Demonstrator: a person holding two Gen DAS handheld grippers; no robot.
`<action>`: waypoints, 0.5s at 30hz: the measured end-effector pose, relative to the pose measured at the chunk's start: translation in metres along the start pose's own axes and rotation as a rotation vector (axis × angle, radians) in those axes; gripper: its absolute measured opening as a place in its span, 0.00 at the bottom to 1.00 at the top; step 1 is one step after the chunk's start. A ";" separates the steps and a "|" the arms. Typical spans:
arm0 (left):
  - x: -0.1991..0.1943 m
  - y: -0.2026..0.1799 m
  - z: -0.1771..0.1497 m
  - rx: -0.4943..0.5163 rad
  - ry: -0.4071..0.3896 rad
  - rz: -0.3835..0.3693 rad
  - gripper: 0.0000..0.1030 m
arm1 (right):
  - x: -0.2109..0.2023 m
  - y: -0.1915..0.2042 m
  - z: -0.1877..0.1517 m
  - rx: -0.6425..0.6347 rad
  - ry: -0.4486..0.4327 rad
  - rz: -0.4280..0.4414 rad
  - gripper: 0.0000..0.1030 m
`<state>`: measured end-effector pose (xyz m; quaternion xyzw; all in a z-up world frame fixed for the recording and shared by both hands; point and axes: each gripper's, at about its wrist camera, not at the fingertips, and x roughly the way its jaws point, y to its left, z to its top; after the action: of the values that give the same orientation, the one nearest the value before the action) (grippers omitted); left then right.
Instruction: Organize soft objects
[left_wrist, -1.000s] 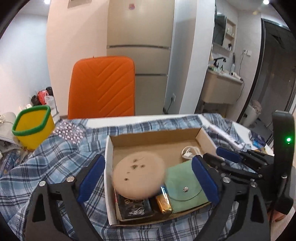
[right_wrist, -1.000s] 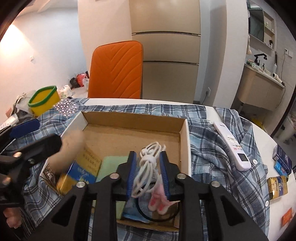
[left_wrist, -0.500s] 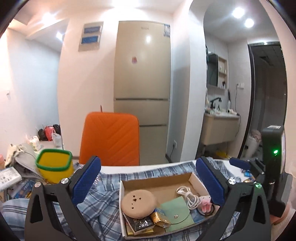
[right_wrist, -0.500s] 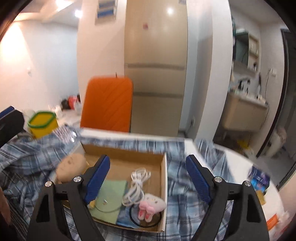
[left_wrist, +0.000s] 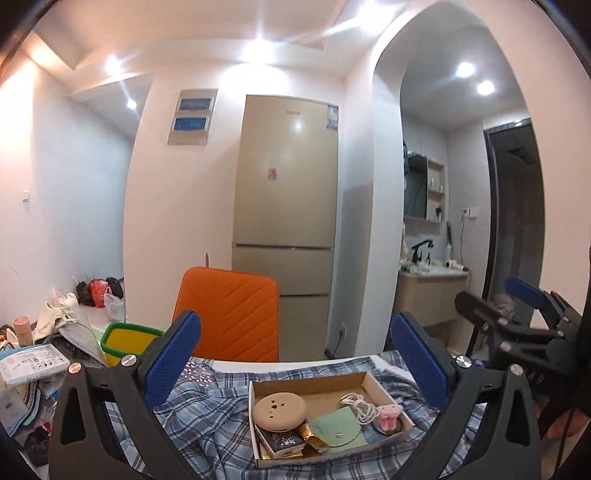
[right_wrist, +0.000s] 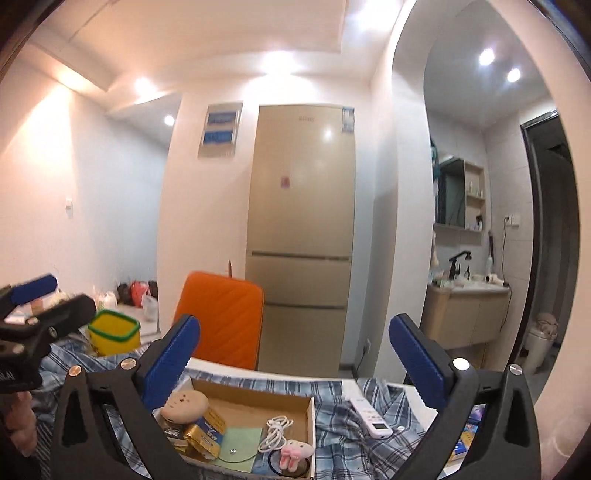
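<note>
Cardboard box (left_wrist: 380, 381) sat on a blue plaid cloth (left_wrist: 207, 424) covering the table, below and ahead of both grippers. Box held a tan round pad (left_wrist: 279, 410), a green snap pouch (left_wrist: 338, 428), a coiled white cable (left_wrist: 360, 404), a pink plush toy (left_wrist: 388, 412) and gold packets (right_wrist: 199, 439). Left gripper (left_wrist: 295, 369) was level above the near edge of the box, jaws spread fully wide, nothing between the blue pads. Right gripper (right_wrist: 293, 363) was likewise level; its jaws were opening, with nothing between them. A white remote (right_wrist: 369, 415) lay on the cloth just right of the box. An orange chair (left_wrist: 231, 317) stood behind the table, a yellow bin (right_wrist: 112, 332) to its left.
</note>
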<state>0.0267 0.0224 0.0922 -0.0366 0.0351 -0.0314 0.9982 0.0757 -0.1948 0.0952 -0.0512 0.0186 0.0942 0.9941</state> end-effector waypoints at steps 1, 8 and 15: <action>-0.005 0.000 -0.001 0.005 -0.011 0.002 1.00 | -0.010 -0.001 0.002 0.010 -0.019 0.002 1.00; -0.024 -0.003 -0.023 0.053 -0.028 0.004 1.00 | -0.055 -0.003 -0.010 -0.001 -0.072 0.005 1.00; -0.038 -0.002 -0.045 0.061 -0.039 -0.013 1.00 | -0.071 0.006 -0.038 -0.054 -0.056 -0.087 1.00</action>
<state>-0.0149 0.0194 0.0505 -0.0068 0.0145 -0.0382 0.9991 0.0042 -0.2065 0.0602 -0.0759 -0.0140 0.0526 0.9956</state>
